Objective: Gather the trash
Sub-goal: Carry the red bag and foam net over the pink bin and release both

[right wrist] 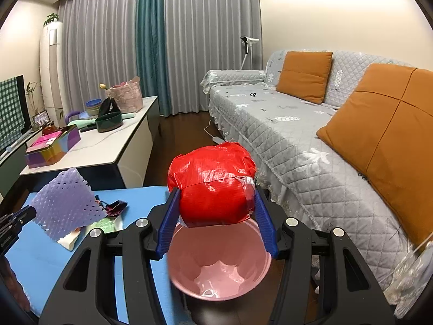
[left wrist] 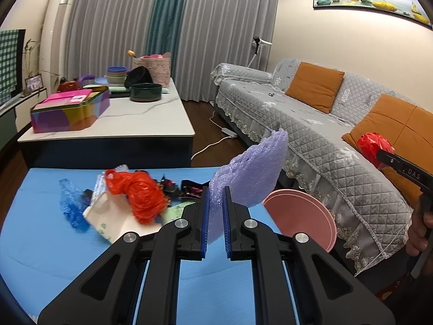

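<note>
My left gripper is shut on a lilac foam net sheet, which sticks up to the right above the blue table. The same sheet shows at the left of the right wrist view. My right gripper is shut on a red taped plastic ball, held directly over the open pink bin. That ball appears at the far right of the left wrist view, and the pink bin stands beside the table edge. A trash pile lies on the table: red mesh bag, blue plastic, dark wrappers.
A grey quilted sofa with orange cushions runs along the right. Behind the blue table stands a white marble coffee table carrying a colourful box, bowls and a basket. A power strip cable lies on the dark floor.
</note>
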Demonstrator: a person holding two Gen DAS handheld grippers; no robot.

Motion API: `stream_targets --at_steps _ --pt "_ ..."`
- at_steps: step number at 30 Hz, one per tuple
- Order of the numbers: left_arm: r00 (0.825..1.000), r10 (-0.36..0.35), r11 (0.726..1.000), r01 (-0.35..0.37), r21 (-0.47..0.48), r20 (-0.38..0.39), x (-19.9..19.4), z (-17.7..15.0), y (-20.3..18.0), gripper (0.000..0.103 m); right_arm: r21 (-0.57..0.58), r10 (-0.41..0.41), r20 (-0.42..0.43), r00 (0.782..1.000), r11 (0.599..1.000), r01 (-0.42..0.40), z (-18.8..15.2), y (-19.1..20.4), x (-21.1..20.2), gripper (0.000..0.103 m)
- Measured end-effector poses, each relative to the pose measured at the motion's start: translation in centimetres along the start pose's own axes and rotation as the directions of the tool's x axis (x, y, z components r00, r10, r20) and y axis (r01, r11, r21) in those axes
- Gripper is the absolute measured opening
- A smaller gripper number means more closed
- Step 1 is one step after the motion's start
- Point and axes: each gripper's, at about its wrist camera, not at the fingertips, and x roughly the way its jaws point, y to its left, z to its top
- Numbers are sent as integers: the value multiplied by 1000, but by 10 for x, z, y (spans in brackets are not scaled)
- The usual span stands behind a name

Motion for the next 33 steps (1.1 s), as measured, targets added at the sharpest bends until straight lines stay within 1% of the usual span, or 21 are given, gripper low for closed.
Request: stream_targets --at_steps 5,11,17,22,27,33 --pt "1000 -19 1000 19 13 -16 18 4 -18 9 -10 -31 38 999 999 31 6 -15 9 54" --pt "999 -34 999 35 29 -34 42 7 -40 9 39 -54 19 998 998 53 -11 -31 32 54" --pt "997 -51 998 53 37 -54 64 9 -57 9 25 -82 26 996 996 81 -12 -34 52 54" --pt "995 -72 996 76 50 -66 83 10 -75 9 29 -96 -3 995 995 96 -17 -41 66 54" --pt "991 -101 994 104 40 -86 104 11 -89 9 29 -107 -37 994 994 108 -23 -45 80 54" --pt "985 -128 989 135 56 -118 131 8 -110 9 10 -108 -65 992 994 109 -32 -39 92 54"
